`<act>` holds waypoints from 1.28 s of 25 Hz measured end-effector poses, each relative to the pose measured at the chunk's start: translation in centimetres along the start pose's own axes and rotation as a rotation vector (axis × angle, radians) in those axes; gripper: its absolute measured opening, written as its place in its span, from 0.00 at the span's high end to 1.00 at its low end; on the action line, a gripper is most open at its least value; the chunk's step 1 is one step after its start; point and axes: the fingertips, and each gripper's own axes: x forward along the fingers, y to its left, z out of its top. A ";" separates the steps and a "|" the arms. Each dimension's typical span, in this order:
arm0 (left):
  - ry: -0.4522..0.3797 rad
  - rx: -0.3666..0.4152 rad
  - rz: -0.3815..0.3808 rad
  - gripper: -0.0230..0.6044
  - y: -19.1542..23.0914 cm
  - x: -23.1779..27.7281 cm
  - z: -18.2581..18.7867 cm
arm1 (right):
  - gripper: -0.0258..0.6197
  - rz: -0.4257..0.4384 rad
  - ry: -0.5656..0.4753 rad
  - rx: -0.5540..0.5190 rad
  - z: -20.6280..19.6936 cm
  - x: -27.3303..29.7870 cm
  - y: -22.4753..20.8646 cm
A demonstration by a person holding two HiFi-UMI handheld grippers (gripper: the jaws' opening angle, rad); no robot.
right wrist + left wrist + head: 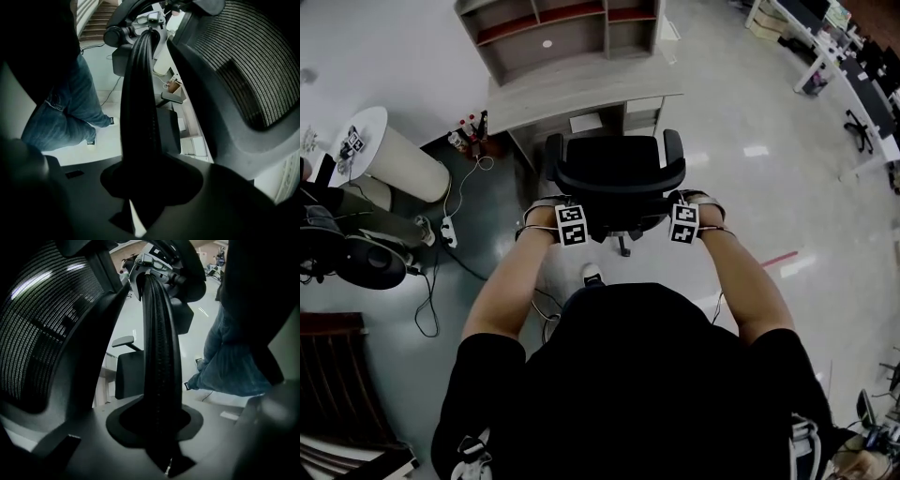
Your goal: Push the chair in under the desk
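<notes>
The left gripper [571, 225] and the right gripper [684, 223] are clenching the chair [619, 173] by its back rim, both tight. It is facing the desk [581, 98].

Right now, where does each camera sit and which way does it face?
Head view: on the person's head, looking steeply down at the chair before the desk; shows torso, both arms, left gripper, right gripper.
Left gripper view: rides that gripper, facing the backrest rim it clamps; shows the person's legs.
Right gripper view: mirrored, same rim, legs at left.
Shared: both gripper views see the rim and legs.
</notes>
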 end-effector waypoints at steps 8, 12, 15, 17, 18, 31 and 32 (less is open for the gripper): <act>0.028 -0.088 0.012 0.81 -0.6 -0.5 -5.0 | 0.78 0.009 -0.034 -0.087 4.9 1.7 -1.8; 0.037 -0.119 0.014 0.81 -0.8 -0.9 -7.0 | 0.78 0.011 -0.047 -0.117 7.1 2.2 -2.5; 0.044 -0.134 0.019 0.81 -0.8 -1.3 -8.3 | 0.78 0.012 -0.056 -0.135 8.4 2.3 -2.9; 0.045 -0.140 0.024 0.81 -0.6 -1.3 -8.9 | 0.78 0.011 -0.062 -0.142 9.1 2.5 -3.3; 0.044 -0.142 0.025 0.81 -0.4 -1.3 -9.2 | 0.78 0.010 -0.064 -0.145 9.4 2.7 -3.5; 0.048 -0.153 0.030 0.81 2.2 -1.0 -12.5 | 0.78 0.008 -0.062 -0.155 12.3 4.4 -6.4; 0.049 -0.154 0.031 0.81 2.5 -0.9 -12.7 | 0.78 0.008 -0.063 -0.155 12.5 4.6 -6.8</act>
